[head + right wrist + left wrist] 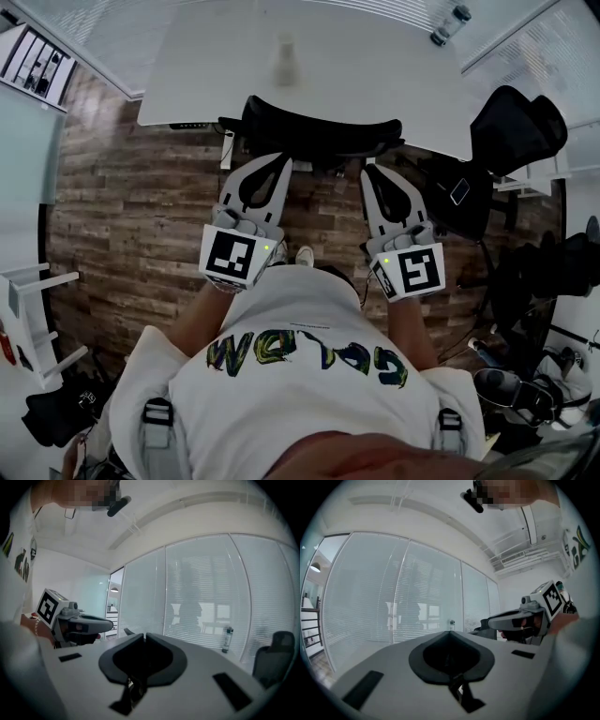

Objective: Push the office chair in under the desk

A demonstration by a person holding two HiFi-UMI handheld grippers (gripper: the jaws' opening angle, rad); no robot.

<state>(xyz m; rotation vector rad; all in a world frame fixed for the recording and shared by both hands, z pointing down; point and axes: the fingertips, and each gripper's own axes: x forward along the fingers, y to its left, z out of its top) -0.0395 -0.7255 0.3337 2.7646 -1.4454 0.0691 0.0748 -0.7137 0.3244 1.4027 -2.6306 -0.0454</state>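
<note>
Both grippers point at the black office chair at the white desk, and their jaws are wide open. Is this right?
Only the jaws are wrong: the left gripper and the right gripper are both shut and empty, as each gripper view shows. They do point at the black office chair at the white desk.

The office chair (319,136) fills the near edge of the table (187,66) and blocks the way ahead of the closed left gripper (281,161) and right gripper (368,172), which are just near of its backrest. Open wooden floor (131,206) lies to the left. On the right, a second black chair (516,122) and dark clutter (553,267) crowd the passage. A bottle (450,23) stands at the table's far right.
</note>
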